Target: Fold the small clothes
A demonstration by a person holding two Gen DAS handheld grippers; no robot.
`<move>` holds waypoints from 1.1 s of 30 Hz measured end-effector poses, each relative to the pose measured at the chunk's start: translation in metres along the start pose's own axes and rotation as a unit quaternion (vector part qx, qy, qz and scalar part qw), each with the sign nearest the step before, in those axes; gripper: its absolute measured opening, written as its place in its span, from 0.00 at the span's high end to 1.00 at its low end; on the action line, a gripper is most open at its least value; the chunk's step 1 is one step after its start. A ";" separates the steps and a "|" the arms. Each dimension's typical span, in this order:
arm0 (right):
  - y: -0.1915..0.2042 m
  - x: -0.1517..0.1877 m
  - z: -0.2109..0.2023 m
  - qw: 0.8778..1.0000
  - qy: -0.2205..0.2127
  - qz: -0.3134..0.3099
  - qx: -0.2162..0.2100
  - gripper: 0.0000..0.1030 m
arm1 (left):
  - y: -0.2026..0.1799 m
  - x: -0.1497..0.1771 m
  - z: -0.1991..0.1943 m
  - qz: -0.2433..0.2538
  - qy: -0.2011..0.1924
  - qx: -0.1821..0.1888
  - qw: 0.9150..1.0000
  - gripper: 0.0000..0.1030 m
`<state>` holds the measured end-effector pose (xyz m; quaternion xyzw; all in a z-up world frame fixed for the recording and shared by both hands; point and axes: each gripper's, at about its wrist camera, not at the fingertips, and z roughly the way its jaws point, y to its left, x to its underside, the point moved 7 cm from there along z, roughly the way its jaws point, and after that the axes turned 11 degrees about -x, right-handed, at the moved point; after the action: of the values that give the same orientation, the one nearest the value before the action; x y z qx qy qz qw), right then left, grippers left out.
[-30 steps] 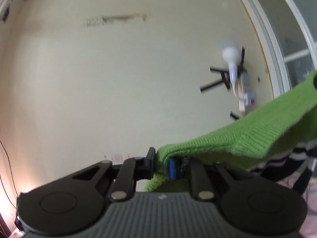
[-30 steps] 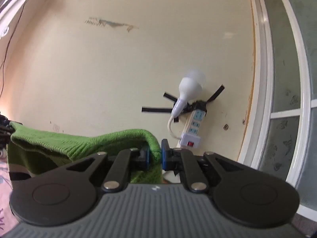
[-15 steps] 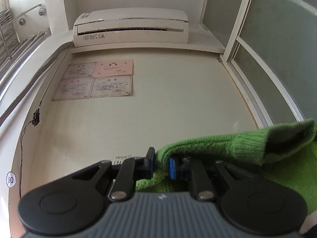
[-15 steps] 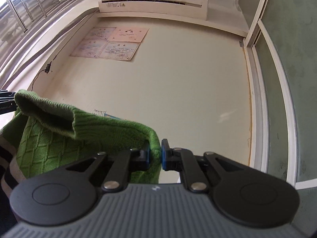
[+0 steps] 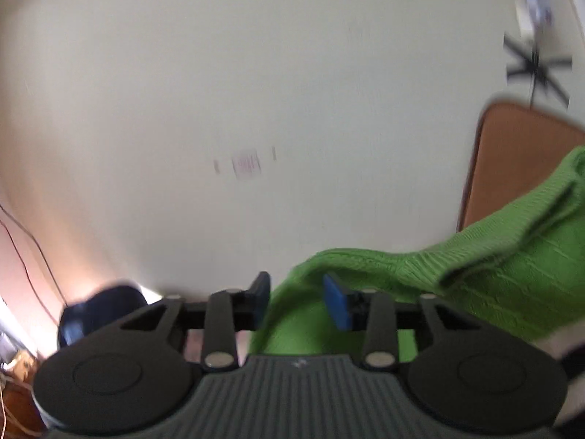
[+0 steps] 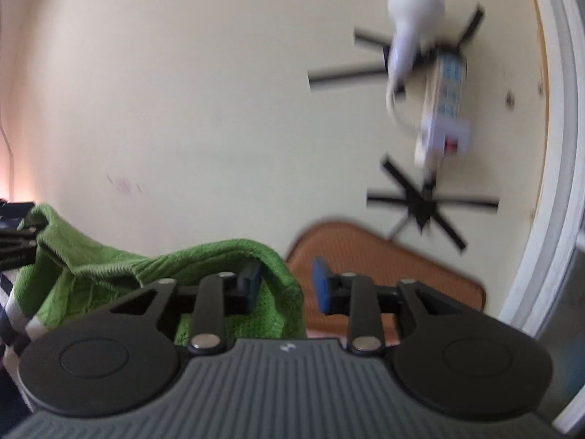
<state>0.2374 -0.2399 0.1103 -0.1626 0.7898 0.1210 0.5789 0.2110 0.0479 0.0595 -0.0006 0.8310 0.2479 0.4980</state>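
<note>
In front of you stands a plain cream wall (image 5: 256,91), filling most of both wrist views, all of it a little blurred. Low against it sits a brown, rounded-cornered panel with a woven-looking face (image 6: 384,256), which shows at the right edge of the left wrist view and just behind your right gripper in the right wrist view.

The green knitted garment with a ribbed edge (image 5: 493,267) hangs between your two grippers. In the left wrist view it runs from the right edge of the picture down into the gap of your left gripper (image 5: 297,298); in the right wrist view the same garment (image 6: 120,274) comes in from the left and drapes over the left finger of your right gripper (image 6: 283,283). A dark and white striped fabric (image 6: 11,311) shows below it at the left edge.

Your left gripper's jaws are opening, the knit lying loose between the blue pads (image 5: 338,305) and no longer pinched. Your right gripper's jaws are opening too, wider; the cloth lies against the left pad only, with a clear gap to the right one.

Up on the wall, a white power strip (image 6: 444,109) is fixed with crossed strips of black tape (image 6: 420,205), and a white bulb (image 6: 413,3) sticks out of it.
</note>
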 end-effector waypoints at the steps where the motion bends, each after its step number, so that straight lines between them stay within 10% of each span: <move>1: -0.006 0.025 0.009 0.999 0.032 0.019 0.002 0.63 | 0.000 0.021 0.004 -0.009 0.013 0.017 1.000 0.77; 5: -0.020 0.081 -0.048 0.997 0.053 0.055 -0.016 0.43 | 0.031 0.077 -0.022 -0.037 0.000 0.056 0.998 0.54; 7: -0.020 0.107 -0.092 0.995 0.061 0.071 -0.035 0.23 | 0.051 0.094 -0.042 -0.054 0.004 0.092 0.994 0.54; 11: 0.000 0.134 -0.151 0.991 0.111 0.071 -0.037 0.17 | 0.062 0.130 -0.088 -0.050 0.012 0.166 0.985 0.54; 12: 0.006 0.144 -0.160 0.989 0.125 0.074 -0.038 0.21 | 0.060 0.138 -0.097 -0.045 0.015 0.179 0.983 0.54; 15: 0.017 0.166 -0.152 0.980 0.168 0.089 -0.062 0.83 | 0.057 0.158 -0.115 -0.046 0.027 0.199 0.979 0.54; 16: 0.014 0.165 -0.148 0.981 0.160 0.090 -0.059 0.86 | 0.057 0.164 -0.119 -0.048 0.033 0.199 0.978 0.54; 19: -0.022 0.130 -0.138 0.991 0.116 -0.016 0.070 0.86 | 0.061 0.175 -0.121 -0.058 0.054 0.183 0.980 0.54; 24: -0.147 0.082 -0.141 0.941 0.085 -0.049 0.323 0.64 | 0.070 0.185 -0.130 -0.090 0.079 0.198 0.973 0.54; 28: -0.125 0.082 -0.167 0.991 0.050 0.074 0.100 0.51 | 0.066 0.193 -0.145 -0.094 0.099 0.228 0.964 0.54; 33: -0.034 0.137 -0.205 0.985 0.109 0.107 -0.085 0.51 | 0.055 0.203 -0.154 -0.073 0.124 0.250 0.958 0.57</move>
<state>0.0335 -0.3649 0.0416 -0.1377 0.8480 0.2305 0.4569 -0.0328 0.0824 -0.0273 0.0322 0.9193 -0.0065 0.3922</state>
